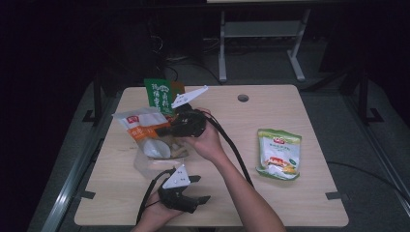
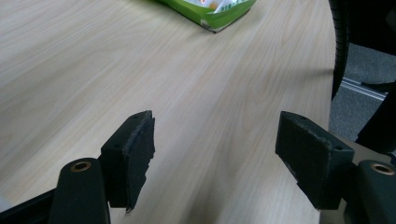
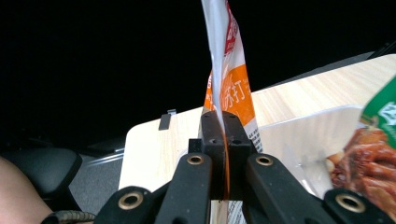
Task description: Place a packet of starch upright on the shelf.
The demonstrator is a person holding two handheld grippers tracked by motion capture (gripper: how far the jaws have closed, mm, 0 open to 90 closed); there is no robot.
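My right gripper point(image 1: 162, 130) hangs over the left middle of the table, shut on the edge of an orange and white snack packet point(image 1: 137, 126). In the right gripper view the packet point(image 3: 232, 88) rises upright out of the closed right gripper point(image 3: 219, 128). My left gripper point(image 1: 200, 189) rests near the front edge, open with nothing between its fingers. In its own view the left gripper point(image 2: 217, 149) looks across bare tabletop toward a green and white packet point(image 2: 210, 11).
A dark green packet point(image 1: 159, 94) stands behind the right hand. A clear bag with brownish snacks point(image 1: 162, 152) lies beneath the held packet, also seen as a clear bag point(image 3: 327, 140). The green and white packet point(image 1: 278, 153) lies at the right. The wooden table point(image 1: 290, 203) has a cable hole point(image 1: 243, 98).
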